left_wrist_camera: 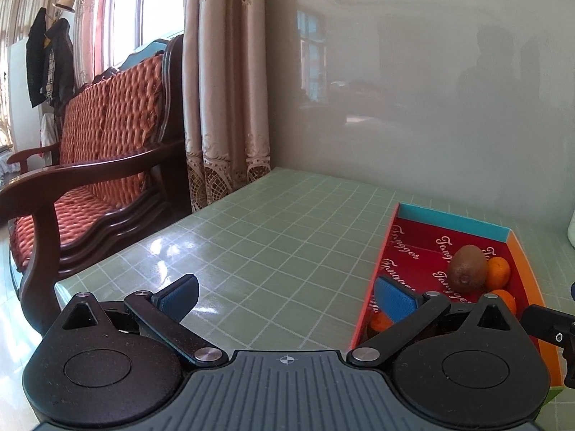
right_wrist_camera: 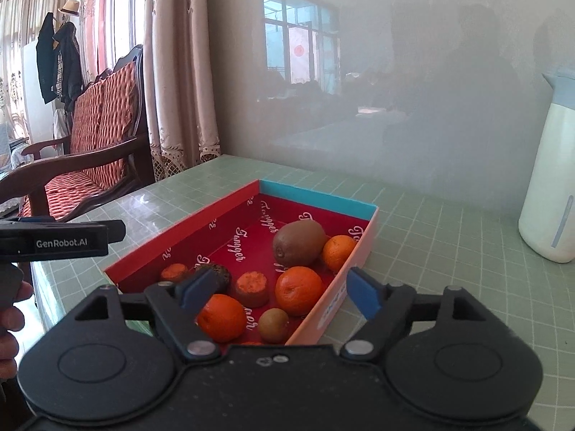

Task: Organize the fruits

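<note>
A red box (right_wrist_camera: 230,212) with a blue far wall sits on the green gridded table and holds the fruit: a large kiwi (right_wrist_camera: 298,242), a small kiwi (right_wrist_camera: 274,324), three oranges (right_wrist_camera: 299,290) and some brown cut pieces (right_wrist_camera: 252,288). My right gripper (right_wrist_camera: 280,292) is open and empty, held over the box's near end. My left gripper (left_wrist_camera: 287,296) is open and empty, over bare table to the left of the box (left_wrist_camera: 449,217). In the left wrist view the large kiwi (left_wrist_camera: 467,268) and an orange (left_wrist_camera: 497,270) show in the box. The left gripper's body shows at the left of the right wrist view.
A white bottle (right_wrist_camera: 550,186) stands on the table at the right. A glossy grey wall (right_wrist_camera: 395,89) backs the table. A wooden chair with a red cushion (left_wrist_camera: 93,165) and curtains stand past the table's left edge.
</note>
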Tool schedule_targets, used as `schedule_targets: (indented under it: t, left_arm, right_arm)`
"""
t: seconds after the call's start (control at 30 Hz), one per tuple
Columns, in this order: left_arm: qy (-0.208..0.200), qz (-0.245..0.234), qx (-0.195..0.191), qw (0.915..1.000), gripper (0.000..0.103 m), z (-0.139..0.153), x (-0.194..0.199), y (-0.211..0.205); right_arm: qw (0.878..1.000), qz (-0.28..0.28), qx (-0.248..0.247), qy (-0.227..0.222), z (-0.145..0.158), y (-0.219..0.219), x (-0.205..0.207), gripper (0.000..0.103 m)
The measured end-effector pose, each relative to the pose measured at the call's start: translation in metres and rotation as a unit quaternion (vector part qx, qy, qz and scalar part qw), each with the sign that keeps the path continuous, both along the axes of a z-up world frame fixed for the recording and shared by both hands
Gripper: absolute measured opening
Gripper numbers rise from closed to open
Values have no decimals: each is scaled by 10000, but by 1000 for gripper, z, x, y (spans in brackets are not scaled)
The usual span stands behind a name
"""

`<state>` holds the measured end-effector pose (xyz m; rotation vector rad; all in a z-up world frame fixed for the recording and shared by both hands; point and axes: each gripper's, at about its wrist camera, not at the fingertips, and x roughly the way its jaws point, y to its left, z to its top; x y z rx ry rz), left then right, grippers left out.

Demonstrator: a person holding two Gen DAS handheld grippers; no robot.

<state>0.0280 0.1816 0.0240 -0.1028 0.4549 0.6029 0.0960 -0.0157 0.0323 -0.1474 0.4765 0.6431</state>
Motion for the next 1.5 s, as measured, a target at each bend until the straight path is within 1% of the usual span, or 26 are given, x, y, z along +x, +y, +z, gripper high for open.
schedule_targets:
  t: [0.03,0.07,0.13,0.27,0.37,0.5,0.57,0.67,0.73,0.8,0.93,1.07,1.13,1.27,1.43,1.5]
  left_arm:
    - [4,-32,25,10000,103,0,0,-2]
    - [14,-69,54,10000,103,0,1,-5]
    - [21,-125,100,9999,103,0,2,-10]
    - [77,-283,119,9995,103,0,4,-18]
    - [168,-512,77,9985,103,-1,6,-25]
    - [199,-738,194,9969,103,3,-1,-38]
    - [176,-790,91,9967,103,7,-11,-42]
    - [254,-912,-252,9952,103,13,-25,-45]
    - [266,-962,-339,9944,103,17,-36,-46]
    - [199,-970,-330,9945,103,23,-49,-48]
    - [101,-1040,-268,9942,103,37,-74,-51]
    - [-14,-1128,-155,9935,103,54,-100,-55]
    - [-47,-1185,-116,9929,103,62,-110,-58]
    - [-186,-1252,-110,9919,103,80,-129,-63]
    - [-278,-1395,-43,9898,103,95,-139,-74]
    - [-294,-1437,-34,9892,103,97,-140,-78]
  right_arm:
    - [10000,-43,-14,-22,0,-1,-1,89]
    - [10000,-88,-20,-38,1,-3,-2,95]
    - [9998,-193,-13,-73,1,-7,-4,102]
    - [9995,-301,4,-27,2,-15,-5,103]
    - [9990,-436,-26,90,-1,-20,-7,103]
    - [9978,-641,-116,134,-1,-26,-19,103]
    - [9966,-802,-59,162,2,-31,-27,103]
    - [9938,-1077,99,270,4,-41,-40,103]
    - [9913,-1242,189,379,6,-46,-48,103]
    - [9889,-1395,257,452,10,-51,-58,103]
    - [9840,-1704,265,451,21,-54,-79,103]
    - [9803,-1913,-47,497,35,-46,-101,103]
    - [9807,-1913,-139,391,42,-43,-115,103]
    - [9811,-1915,-160,232,56,-42,-139,103]
    - [9812,-1908,-293,-13,67,-42,-148,103]
    - [9800,-1971,-276,-75,68,-43,-148,103]
